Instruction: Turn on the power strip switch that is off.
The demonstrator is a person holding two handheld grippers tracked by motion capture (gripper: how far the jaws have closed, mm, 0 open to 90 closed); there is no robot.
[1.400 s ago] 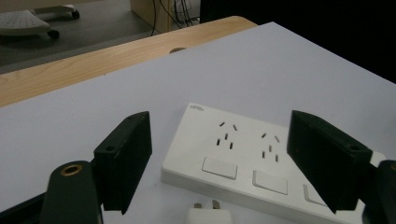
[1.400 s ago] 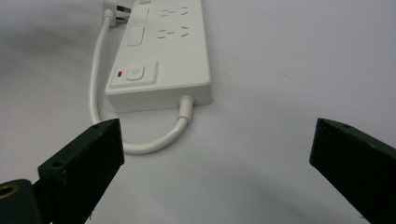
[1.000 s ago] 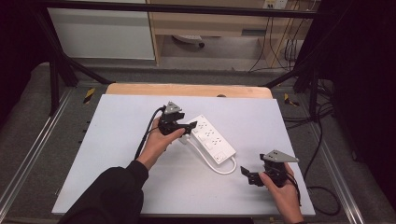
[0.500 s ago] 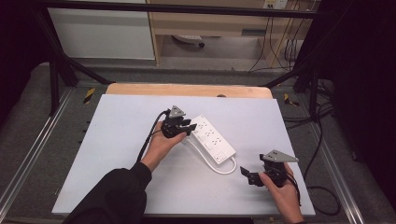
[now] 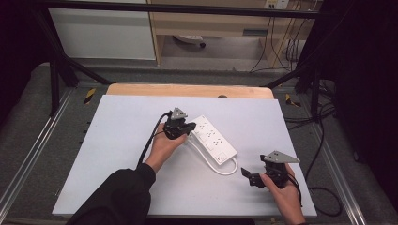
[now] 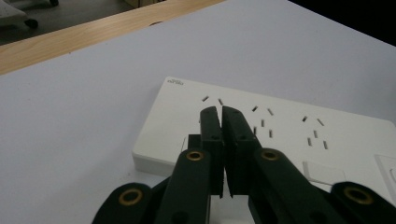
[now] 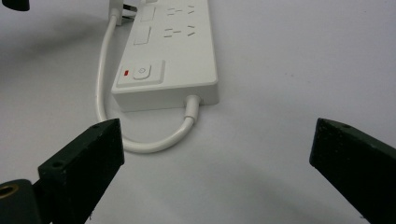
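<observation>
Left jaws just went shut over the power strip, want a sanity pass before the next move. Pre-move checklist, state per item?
1. Left gripper shut, nothing between the pads: ok; jaws have just been closing.
2. Left tips above the power strip near its far end; touching it or not: cannot tell.
3. Right gripper open and apart from the strip: ok.
4. Strip flat on the white board: ok.
5. Cable loops back along the strip, plug lying near its side: ok.
6. Switch with red mark; on or off: cannot tell.
</observation>
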